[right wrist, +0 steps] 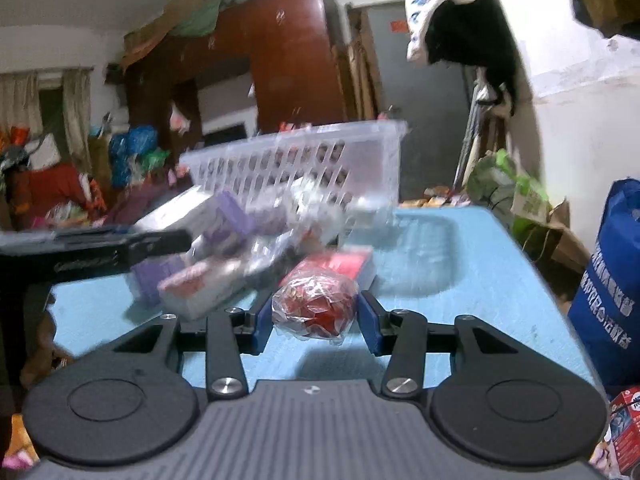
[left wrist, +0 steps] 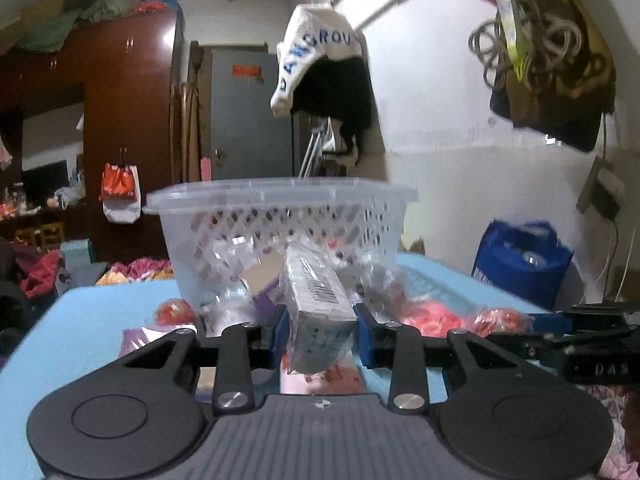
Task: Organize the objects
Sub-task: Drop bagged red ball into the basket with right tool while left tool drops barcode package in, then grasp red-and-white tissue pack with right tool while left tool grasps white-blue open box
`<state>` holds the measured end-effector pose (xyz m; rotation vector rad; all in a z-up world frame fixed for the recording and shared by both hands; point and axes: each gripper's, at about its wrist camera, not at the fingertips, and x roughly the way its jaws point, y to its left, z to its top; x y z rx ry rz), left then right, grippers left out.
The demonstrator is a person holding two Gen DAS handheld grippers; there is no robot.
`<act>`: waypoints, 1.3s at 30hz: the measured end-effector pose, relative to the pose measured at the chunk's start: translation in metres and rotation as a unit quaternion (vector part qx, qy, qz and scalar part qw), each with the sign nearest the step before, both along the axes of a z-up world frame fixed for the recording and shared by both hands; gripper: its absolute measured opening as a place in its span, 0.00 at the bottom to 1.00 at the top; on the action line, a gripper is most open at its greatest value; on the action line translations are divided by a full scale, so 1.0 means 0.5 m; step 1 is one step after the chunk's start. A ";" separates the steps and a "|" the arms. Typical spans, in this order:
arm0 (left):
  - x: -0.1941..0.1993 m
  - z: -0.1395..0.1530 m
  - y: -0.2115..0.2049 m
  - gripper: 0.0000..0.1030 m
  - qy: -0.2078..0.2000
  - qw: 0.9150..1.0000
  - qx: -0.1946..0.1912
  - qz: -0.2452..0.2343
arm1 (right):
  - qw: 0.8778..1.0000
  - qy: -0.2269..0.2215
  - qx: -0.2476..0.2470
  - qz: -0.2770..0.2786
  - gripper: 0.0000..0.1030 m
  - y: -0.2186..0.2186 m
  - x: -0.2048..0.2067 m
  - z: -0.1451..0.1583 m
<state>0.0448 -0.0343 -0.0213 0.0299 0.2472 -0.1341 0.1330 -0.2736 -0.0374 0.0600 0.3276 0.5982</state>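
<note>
The left gripper [left wrist: 320,330] has its fingers clamped on a wrapped grey box [left wrist: 318,300], held above the blue desk [left wrist: 80,320] just short of the basket [left wrist: 280,216]. The right gripper [right wrist: 316,320] has its fingers pressed on a red wrapped ball [right wrist: 316,306], low over the desk. Beyond it lie boxes and packets [right wrist: 208,280], then the clear basket.

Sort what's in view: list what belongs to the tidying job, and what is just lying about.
Job: grey barcoded box in left gripper; wrapped red item between right gripper fingers; clear basket; boxes on blue table.

Lying about: blue bag; hanging white cloth; wardrobe.
</note>
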 end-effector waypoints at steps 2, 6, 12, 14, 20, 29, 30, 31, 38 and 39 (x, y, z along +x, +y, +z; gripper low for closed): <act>0.002 0.041 0.018 0.37 -0.025 1.000 0.001 0.000 | 1.000 -0.020 0.010 -0.001 0.47 -0.001 0.003 0.025; 0.071 0.174 0.045 0.37 -0.065 0.998 0.023 0.013 | 0.995 -0.101 0.006 0.013 0.47 0.035 0.056 0.154; 0.290 0.259 0.090 0.37 0.035 0.999 -0.014 0.011 | 0.995 -0.084 -0.036 0.027 0.47 0.141 0.252 0.289; 0.331 0.242 0.098 0.39 0.065 0.998 -0.023 0.006 | 0.996 -0.068 -0.057 0.023 0.48 0.169 0.294 0.282; 0.339 0.191 0.091 0.77 0.073 0.997 -0.006 0.013 | 0.996 -0.056 -0.070 0.019 0.97 0.176 0.295 0.239; 0.081 0.079 0.124 0.84 0.007 0.999 -0.024 0.039 | 0.999 0.002 -0.042 -0.007 1.00 0.043 0.126 0.085; 0.062 0.057 0.123 0.84 0.011 0.999 -0.026 0.043 | 0.999 0.017 -0.046 -0.013 1.00 0.044 0.115 0.061; 0.046 0.035 0.117 0.84 0.018 0.999 -0.024 0.044 | 0.998 0.030 -0.048 -0.018 1.00 0.044 0.103 0.041; 0.007 -0.013 0.102 0.84 0.043 0.997 0.015 0.064 | 0.994 0.029 -0.097 -0.030 1.00 0.091 0.092 0.027; 0.007 -0.018 0.104 0.84 0.047 0.997 0.018 0.066 | 0.993 0.027 -0.109 -0.032 0.97 0.099 0.090 0.023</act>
